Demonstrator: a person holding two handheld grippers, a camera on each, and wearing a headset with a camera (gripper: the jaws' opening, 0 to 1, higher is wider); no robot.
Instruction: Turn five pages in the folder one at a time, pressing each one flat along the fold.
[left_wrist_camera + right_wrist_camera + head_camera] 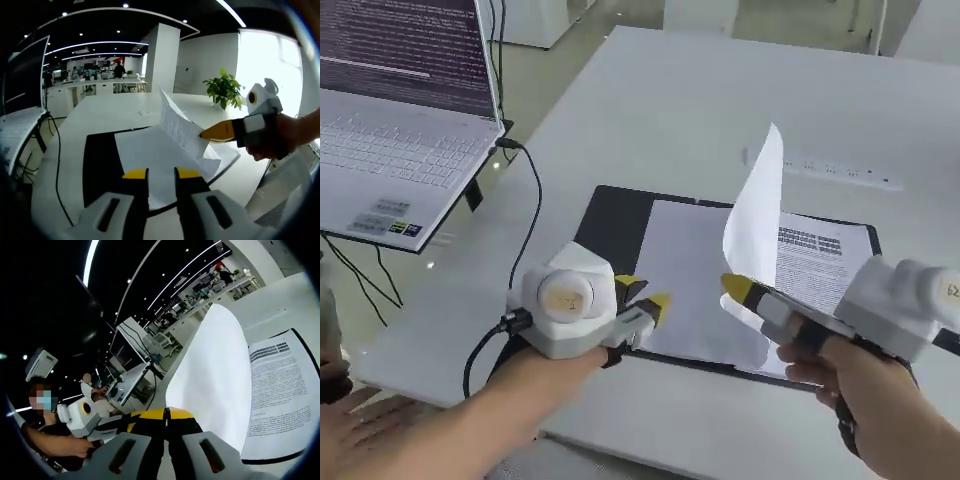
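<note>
At the far left of the head view an open laptop (405,130) is set on the white worktop (700,90), and a black cable (532,215) is led from its right edge down toward the back of the left claw (642,293). That claw is held over the near left part of the black folder (610,225), which is laid open on the worktop in front of the person. Its yellow-tipped jaws are parted by a narrow gap and nothing is gripped between them; whether the paper below is touched cannot be told. Over the middle of the folder a single page (757,210) is raised upright and slightly curved. Its lower edge is pinched by the right claw (738,289), whose jaws are pressed together on the paper. To the right of the raised page a printed page (825,262) is seen lying flat in the folder. Beyond the folder, a white power strip (830,170) is laid on the worktop.
</note>
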